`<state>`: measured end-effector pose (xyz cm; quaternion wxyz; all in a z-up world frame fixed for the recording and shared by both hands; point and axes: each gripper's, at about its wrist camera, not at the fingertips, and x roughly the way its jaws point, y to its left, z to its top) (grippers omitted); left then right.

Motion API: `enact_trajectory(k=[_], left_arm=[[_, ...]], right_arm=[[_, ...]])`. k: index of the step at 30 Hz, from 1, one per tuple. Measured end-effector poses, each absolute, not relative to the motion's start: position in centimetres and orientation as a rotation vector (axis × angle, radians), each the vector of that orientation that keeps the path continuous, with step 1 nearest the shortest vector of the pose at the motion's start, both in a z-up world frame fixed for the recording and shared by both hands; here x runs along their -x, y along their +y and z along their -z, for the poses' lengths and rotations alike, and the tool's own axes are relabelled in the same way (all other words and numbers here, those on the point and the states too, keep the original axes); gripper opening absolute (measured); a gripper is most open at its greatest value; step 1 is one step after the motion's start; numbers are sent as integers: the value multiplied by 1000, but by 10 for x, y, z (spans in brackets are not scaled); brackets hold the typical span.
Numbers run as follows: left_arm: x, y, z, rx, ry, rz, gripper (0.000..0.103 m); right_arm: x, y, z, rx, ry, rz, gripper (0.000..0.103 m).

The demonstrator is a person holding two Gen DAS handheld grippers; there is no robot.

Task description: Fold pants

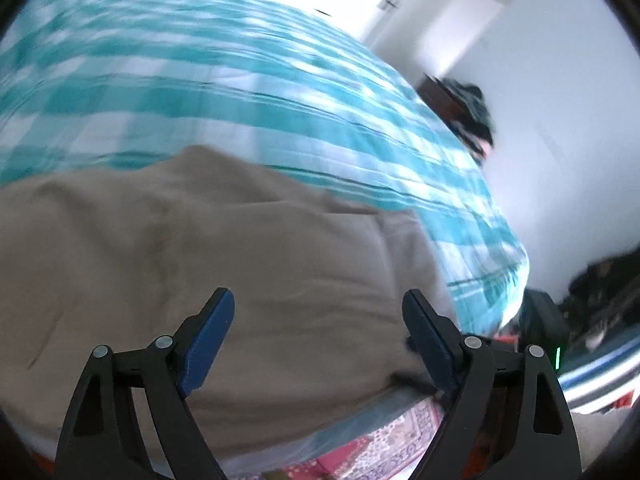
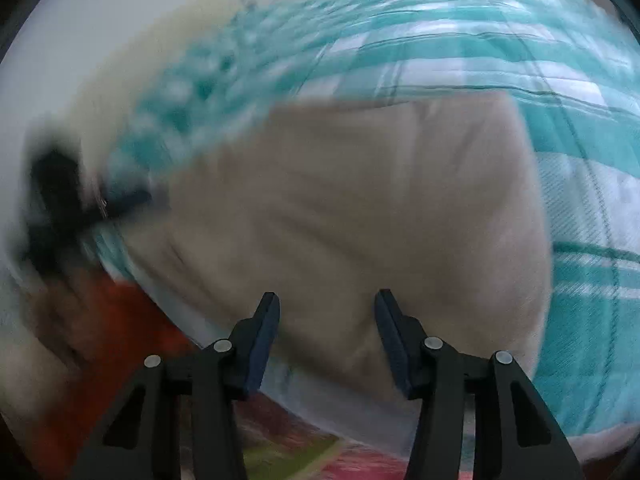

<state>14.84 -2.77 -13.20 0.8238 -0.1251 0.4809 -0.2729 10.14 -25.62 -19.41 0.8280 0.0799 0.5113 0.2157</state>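
Left wrist view: the left hand-held gripper (image 1: 318, 334) stands wide apart over the beige pants (image 1: 224, 248), its blue pads (image 1: 208, 344) clear of the cloth, nothing held. The pants lie spread on a teal-and-white checked bedspread (image 1: 200, 80) that runs off toward twelve o'clock. At five o'clock a red patterned cloth (image 1: 384, 440) shows past the bed's edge. Right wrist view, blurred: the right hand-held gripper (image 2: 326, 336) is about half open above the pants (image 2: 340, 208), gripping nothing. The bedspread (image 2: 580, 300) borders them at three o'clock.
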Motion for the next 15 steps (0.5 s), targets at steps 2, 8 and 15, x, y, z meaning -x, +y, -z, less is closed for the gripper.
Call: enact_trajectory(k=[2,8,15], left_arm=[[-157,-61,140,196,1037,596,87],[-140,-81,192,-68,1152,449,80],[-120,-12,180,-41,1171,297,82]], right_arm=[[-89,-234,190,12,1042,-436,52],[-93,-243,191,-67,1030,-469,53],[-86,-244,190,-68,1026,-476,61]])
